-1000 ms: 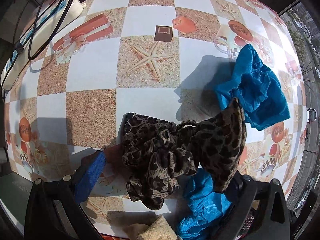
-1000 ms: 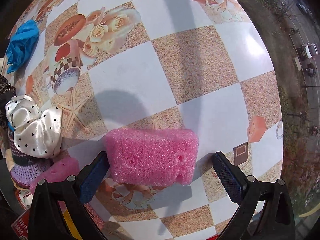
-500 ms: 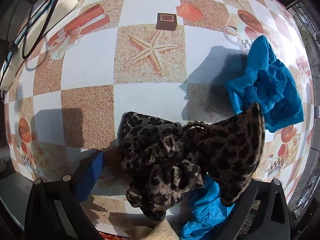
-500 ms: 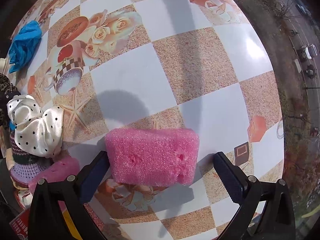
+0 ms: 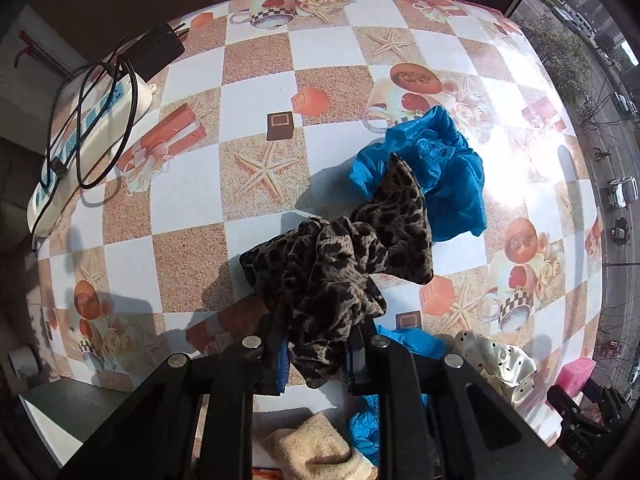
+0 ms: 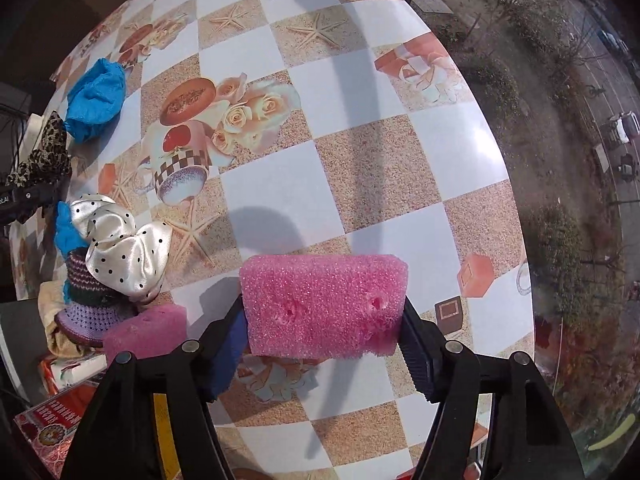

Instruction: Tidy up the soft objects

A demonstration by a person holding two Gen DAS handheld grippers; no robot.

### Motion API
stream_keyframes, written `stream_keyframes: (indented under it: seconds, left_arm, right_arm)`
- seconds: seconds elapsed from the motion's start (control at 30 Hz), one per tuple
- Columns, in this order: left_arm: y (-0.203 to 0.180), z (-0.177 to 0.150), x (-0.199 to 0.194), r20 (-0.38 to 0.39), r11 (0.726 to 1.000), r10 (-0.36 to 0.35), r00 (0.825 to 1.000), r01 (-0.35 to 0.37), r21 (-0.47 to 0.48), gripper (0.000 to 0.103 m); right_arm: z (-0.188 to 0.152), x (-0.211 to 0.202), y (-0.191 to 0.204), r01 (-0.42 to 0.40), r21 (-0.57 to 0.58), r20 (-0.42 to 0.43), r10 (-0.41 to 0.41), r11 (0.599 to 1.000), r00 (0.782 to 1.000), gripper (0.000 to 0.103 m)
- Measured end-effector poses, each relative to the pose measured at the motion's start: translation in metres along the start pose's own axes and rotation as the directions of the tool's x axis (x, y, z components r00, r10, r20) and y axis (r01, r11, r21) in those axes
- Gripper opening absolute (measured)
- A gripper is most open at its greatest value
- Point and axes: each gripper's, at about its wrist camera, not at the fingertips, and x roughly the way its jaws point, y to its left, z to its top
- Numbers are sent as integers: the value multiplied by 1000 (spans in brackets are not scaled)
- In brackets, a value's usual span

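Checkered starfish-print desk by a street-side window, left hand-held gripper clamped on leopard-print scrunchie lifted off the desk near blue scrunchie, right hand-held gripper closed on pink sponge above the desk.

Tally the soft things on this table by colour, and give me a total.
Pink sponges: 2
Blue cloths: 2
Leopard-print cloth: 1
White dotted cloth: 1
Purple knit: 1
Beige towel: 1
Total: 8
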Motion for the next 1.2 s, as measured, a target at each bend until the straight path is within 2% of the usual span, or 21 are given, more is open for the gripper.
stream_keyframes:
  seconds: [0.2, 0.4, 0.67, 0.9, 1.07, 1.13, 1.2]
  left_arm:
    - [-8, -7, -39, 63, 999, -22, 998, 20, 31, 20]
    - [-31, -30, -74, 119, 996, -65, 991, 57, 69, 20]
    - [-67, -51, -111, 186, 979, -127, 974, 94, 179, 19]
    - [-99, -75, -137, 203, 956, -196, 959, 142, 257, 19]
    - [-97, -84, -139, 189, 956, -194, 963, 143, 255, 19]
    - [-85, -79, -131, 165, 966, -176, 970, 138, 219, 29]
    - [-67, -70, -117, 144, 972, -188, 972, 163, 169, 80]
  right_arm:
    - [-4, -32, 1, -34, 21, 41, 33, 999, 999, 70]
    - [-11, -52, -3, -56, 42, 84, 52, 998, 995, 71]
    - [-29, -66, -22, -66, 84, 116, 55, 994, 992, 71]
    - [-47, -85, -29, -64, 102, 155, 48, 993, 987, 71]
    - [-60, -92, -36, -73, 132, 168, 50, 989, 984, 71]
    - [-65, -93, -38, -81, 145, 170, 56, 986, 984, 71]
    - [-70, -92, -40, -89, 151, 168, 63, 985, 984, 71]
